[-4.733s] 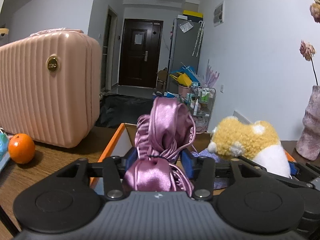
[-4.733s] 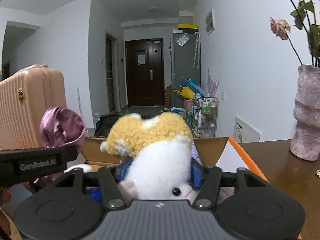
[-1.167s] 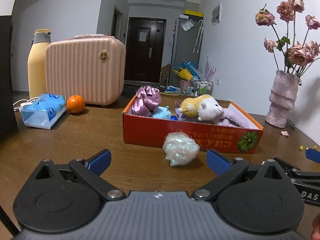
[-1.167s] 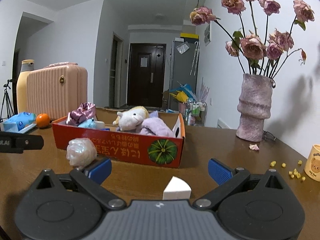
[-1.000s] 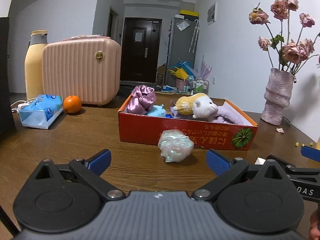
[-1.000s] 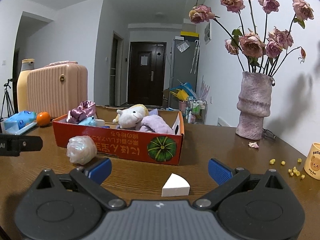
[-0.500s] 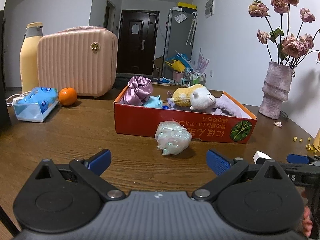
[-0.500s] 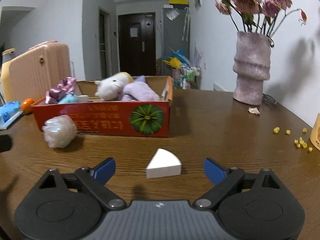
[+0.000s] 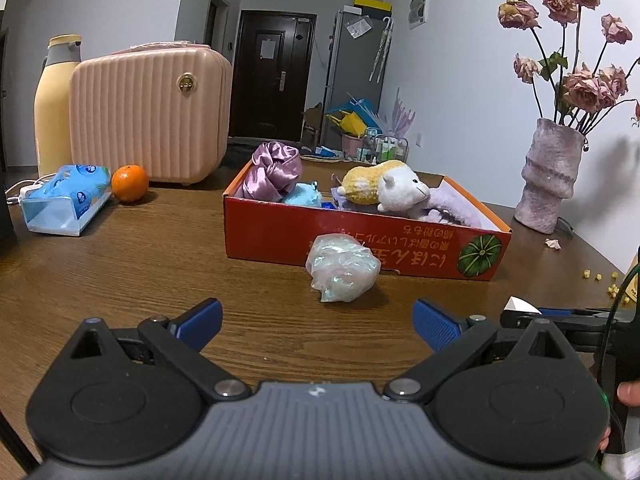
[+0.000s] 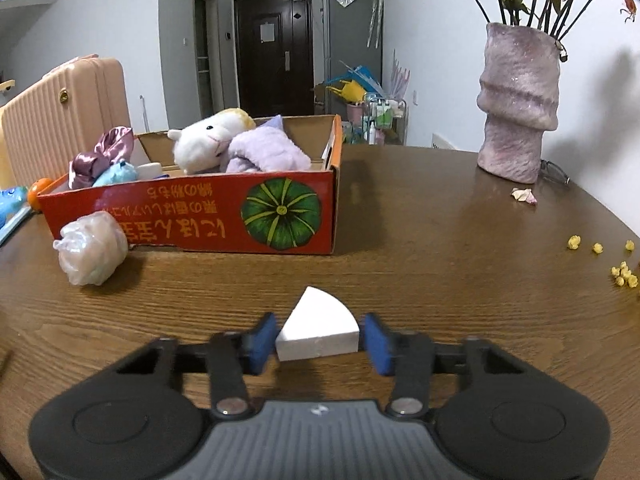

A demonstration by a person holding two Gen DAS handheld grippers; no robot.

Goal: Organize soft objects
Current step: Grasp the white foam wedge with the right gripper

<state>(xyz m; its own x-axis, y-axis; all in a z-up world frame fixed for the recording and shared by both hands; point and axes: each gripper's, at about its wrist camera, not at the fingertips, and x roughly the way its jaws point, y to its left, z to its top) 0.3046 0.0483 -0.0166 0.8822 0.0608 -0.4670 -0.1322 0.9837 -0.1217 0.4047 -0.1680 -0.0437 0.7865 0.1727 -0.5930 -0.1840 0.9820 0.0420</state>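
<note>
A home: front door (image 9: 269,80), fridge (image 9: 356,76) (hallway beyond), vase (image 9: 550,176) on wooden table (image 9: 140,260).

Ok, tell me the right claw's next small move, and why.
Probably lift. The right claw, whose jaws have just been closing, now has its pads against both sides of the white wedge sponge, which sits on the table. It looks gripped, and the red box is close ahead.
</note>
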